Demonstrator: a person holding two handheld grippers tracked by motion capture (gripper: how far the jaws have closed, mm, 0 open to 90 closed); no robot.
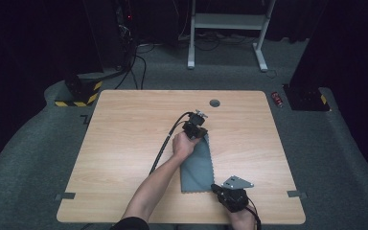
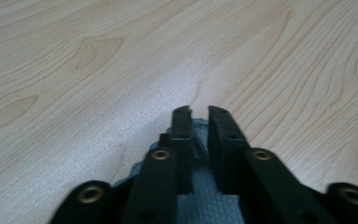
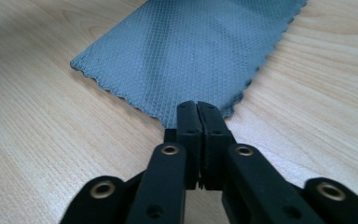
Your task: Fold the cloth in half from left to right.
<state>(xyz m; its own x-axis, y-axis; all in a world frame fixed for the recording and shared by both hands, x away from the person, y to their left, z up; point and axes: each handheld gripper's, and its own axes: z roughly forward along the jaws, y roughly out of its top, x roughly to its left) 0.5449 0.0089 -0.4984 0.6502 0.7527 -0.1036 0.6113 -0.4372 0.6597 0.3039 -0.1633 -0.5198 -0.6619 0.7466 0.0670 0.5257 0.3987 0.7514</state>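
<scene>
A grey textured cloth (image 1: 197,165) with zigzag edges lies as a long strip on the wooden table (image 1: 124,143), running from the middle toward the near edge. My left gripper (image 1: 200,134) is at its far end. In the left gripper view, the left gripper (image 2: 199,114) has a narrow gap between its jaws, straddling the cloth's edge (image 2: 205,191). My right gripper (image 1: 214,188) is at the near right corner. In the right gripper view, the right gripper (image 3: 198,108) is shut on the corner of the cloth (image 3: 191,51), which spreads flat ahead.
A round grommet hole (image 1: 214,102) sits near the table's far edge. Tape tabs mark the near left corner (image 1: 65,195) and near right corner (image 1: 297,193). A white frame (image 1: 227,28) and cables stand on the floor beyond. Bare wood lies left and right of the cloth.
</scene>
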